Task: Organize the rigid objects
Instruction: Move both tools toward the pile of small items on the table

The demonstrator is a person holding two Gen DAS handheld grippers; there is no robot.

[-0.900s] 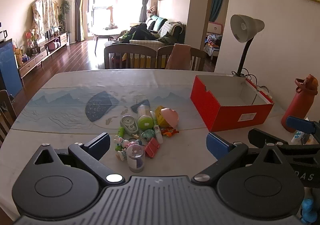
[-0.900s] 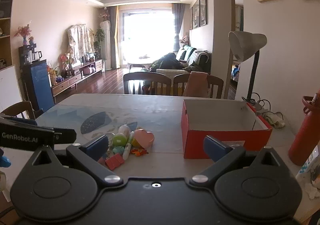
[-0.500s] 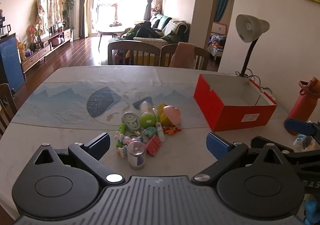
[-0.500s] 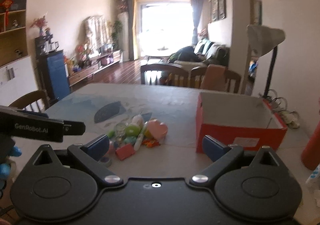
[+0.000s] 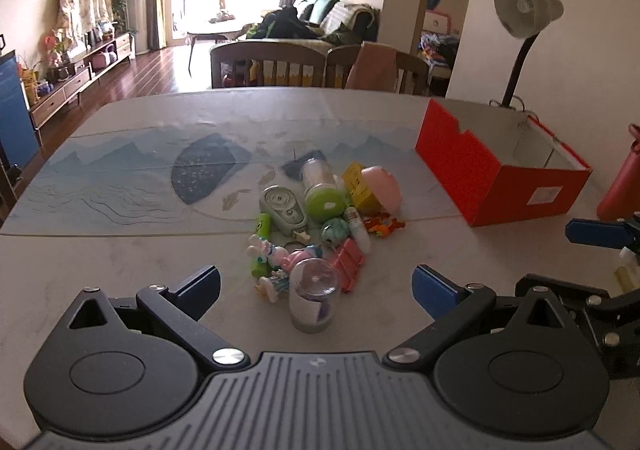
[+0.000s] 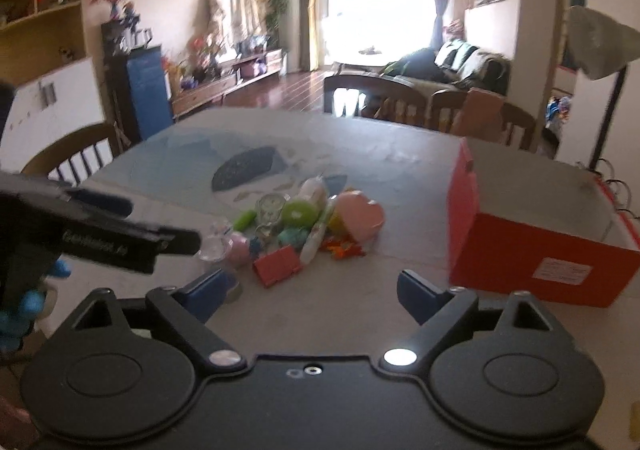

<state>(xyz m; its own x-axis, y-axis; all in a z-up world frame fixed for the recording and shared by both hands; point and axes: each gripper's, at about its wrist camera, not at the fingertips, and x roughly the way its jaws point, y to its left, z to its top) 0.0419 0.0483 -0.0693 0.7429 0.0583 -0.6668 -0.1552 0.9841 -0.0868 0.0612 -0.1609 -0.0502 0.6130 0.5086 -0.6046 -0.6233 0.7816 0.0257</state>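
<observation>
Marble-patterned table top [image 5: 120,270], partly covered by a blue illustrated mat [image 5: 132,178], carries everything in both wrist views. Red cardboard box [image 5: 500,178], open-topped and with nothing visible inside, stands at the right of the table, well apart from the pile; a grey desk lamp [image 5: 524,10] rises behind it.

Left gripper [image 5: 316,288]: jaws spread wide, blue pads apart, nothing between them under pressure. A clear-domed capsule [image 5: 314,298] stands upright on the table in the gap between the pads, at the near edge of the pile; contact with either pad is not seen.

Right gripper [image 6: 314,288]: jaws likewise spread and unloaded, hovering before the pile, with a red block [image 6: 278,264] lying just ahead of the gap. This view is motion-blurred.

Pile of small rigid objects, largest to smallest: a pink heart-shaped case [image 5: 382,188] leaning on a yellow box [image 5: 356,186]; a green-capped jar [image 5: 322,190] lying on its side; a grey-green correction-tape dispenser [image 5: 284,210]; a white marker [image 5: 358,228]; a rabbit figurine [image 5: 266,254]; a teal ball [image 5: 335,232].
</observation>
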